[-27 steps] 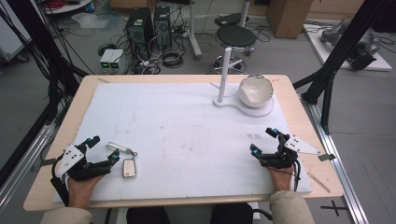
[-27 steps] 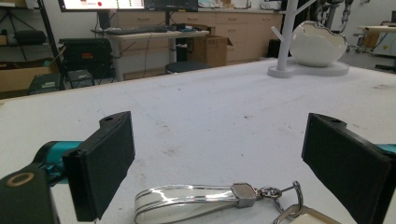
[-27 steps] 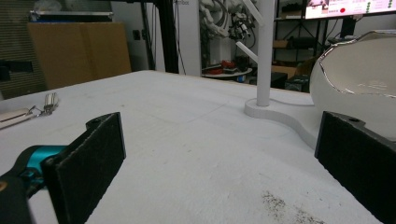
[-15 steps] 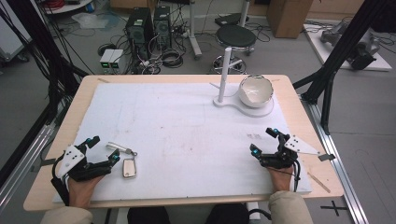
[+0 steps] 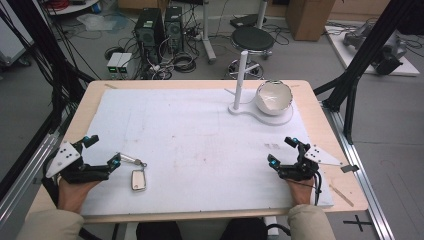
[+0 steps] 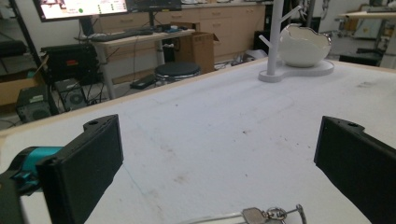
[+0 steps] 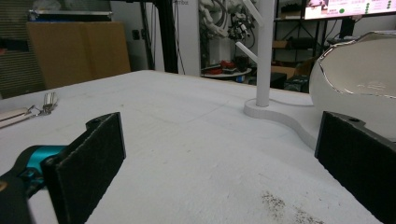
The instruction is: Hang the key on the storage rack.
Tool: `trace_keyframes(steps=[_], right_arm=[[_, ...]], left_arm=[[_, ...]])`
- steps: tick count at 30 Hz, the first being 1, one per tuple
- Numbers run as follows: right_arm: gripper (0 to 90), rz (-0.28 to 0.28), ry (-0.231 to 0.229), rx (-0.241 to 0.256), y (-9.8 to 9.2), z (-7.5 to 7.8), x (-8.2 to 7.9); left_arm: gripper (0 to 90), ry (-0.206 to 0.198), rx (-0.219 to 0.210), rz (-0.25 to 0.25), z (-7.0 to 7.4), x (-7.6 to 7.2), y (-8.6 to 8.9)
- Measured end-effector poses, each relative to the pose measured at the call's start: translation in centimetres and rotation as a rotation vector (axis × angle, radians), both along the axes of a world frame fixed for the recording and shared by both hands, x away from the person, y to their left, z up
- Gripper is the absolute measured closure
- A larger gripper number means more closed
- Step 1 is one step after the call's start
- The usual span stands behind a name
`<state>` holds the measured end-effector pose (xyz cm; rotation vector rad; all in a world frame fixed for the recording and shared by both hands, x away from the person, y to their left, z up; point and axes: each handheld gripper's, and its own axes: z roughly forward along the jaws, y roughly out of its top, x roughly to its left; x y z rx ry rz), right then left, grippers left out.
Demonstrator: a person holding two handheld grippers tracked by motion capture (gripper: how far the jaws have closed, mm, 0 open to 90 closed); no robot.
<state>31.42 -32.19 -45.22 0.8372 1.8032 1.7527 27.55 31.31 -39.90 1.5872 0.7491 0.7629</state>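
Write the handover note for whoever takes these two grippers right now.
Left gripper: open, on the table's near-left, jaws toward the key bunch, holding nothing.
Right gripper: open, resting near-right, holding nothing.
White stand with its peg post and egg-shaped bowl sits at the far side.
Done: nothing picked up.
Left: probably grasp the keys and take them to the stand.
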Motion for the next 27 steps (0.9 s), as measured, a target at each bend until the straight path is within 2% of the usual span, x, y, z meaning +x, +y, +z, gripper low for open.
trace_keyframes(steps=[3,4,5,7,9,10,11,12,14,16,17,18,19,20,21,23,24,25,27], right_arm=[[0.9,0.001,-0.001,0.001,0.0,0.0,0.0],[0.9,0.001,-0.001,-0.001,0.0,0.0,0.0],[0.9,0.0,-0.002,-0.001,0.0,0.0,0.0],[0.9,-0.001,-0.001,-0.002,0.0,0.0,0.0],[0.9,-0.003,-0.001,-0.001,0.0,0.0,0.0],[0.9,-0.003,-0.002,-0.002,0.0,0.0,0.0],[0.9,-0.003,-0.004,-0.003,0.0,0.0,0.0],[0.9,-0.003,-0.011,-0.006,0.1,0.0,0.0],[0.9,-0.004,-0.011,-0.01,0.1,0.0,0.0],[0.9,-0.003,-0.013,-0.009,0.0,0.0,0.0],[0.9,-0.005,-0.008,-0.006,0.0,0.0,0.0],[0.9,-0.003,-0.012,-0.009,0.0,0.0,0.0],[0.9,-0.003,-0.013,-0.009,0.0,0.0,0.0],[0.9,-0.003,-0.013,-0.009,0.0,0.0,0.0],[0.9,-0.003,-0.013,-0.008,0.0,0.0,0.0],[0.9,-0.004,-0.008,-0.007,0.0,0.0,0.0],[0.9,-0.003,-0.013,-0.008,0.0,0.0,0.0],[0.9,-0.004,-0.013,-0.01,0.1,0.0,0.0],[0.9,-0.005,-0.013,-0.01,0.1,0.0,0.0]], left_arm=[[1.7,0.005,0.031,-0.022,1.5,0.7,0.4],[1.7,0.005,0.031,-0.022,1.5,0.7,0.4],[1.7,0.013,0.059,-0.043,2.4,1.2,0.6],[1.7,0.025,0.087,-0.066,3.0,1.7,0.7],[1.7,0.032,0.102,-0.136,3.6,2.4,0.9],[1.7,0.032,0.102,-0.136,3.6,2.4,0.9],[1.7,0.061,0.151,-0.179,4.1,3.3,0.9],[1.7,0.061,0.151,-0.179,4.1,3.3,0.9],[1.7,0.092,0.211,-0.209,4.5,4.0,0.6],[1.7,0.122,0.302,-0.243,5.2,4.8,0.3],[1.7,0.145,0.355,-0.298,5.7,5.5,-0.1],[1.8,0.152,0.384,-0.321,5.9,5.8,-0.3],[1.8,0.152,0.384,-0.321,5.9,5.8,-0.3],[1.8,0.184,0.442,-0.356,6.3,6.5,-0.6],[1.8,0.197,0.456,-0.373,6.3,6.8,-0.7],[1.8,0.228,0.523,-0.406,6.5,7.4,-1.0],[1.8,0.228,0.523,-0.406,6.5,7.4,-1.0],[1.8,0.243,0.574,-0.434,6.4,7.8,-1.3],[1.8,0.285,0.624,-0.464,6.1,8.4,-1.4]])
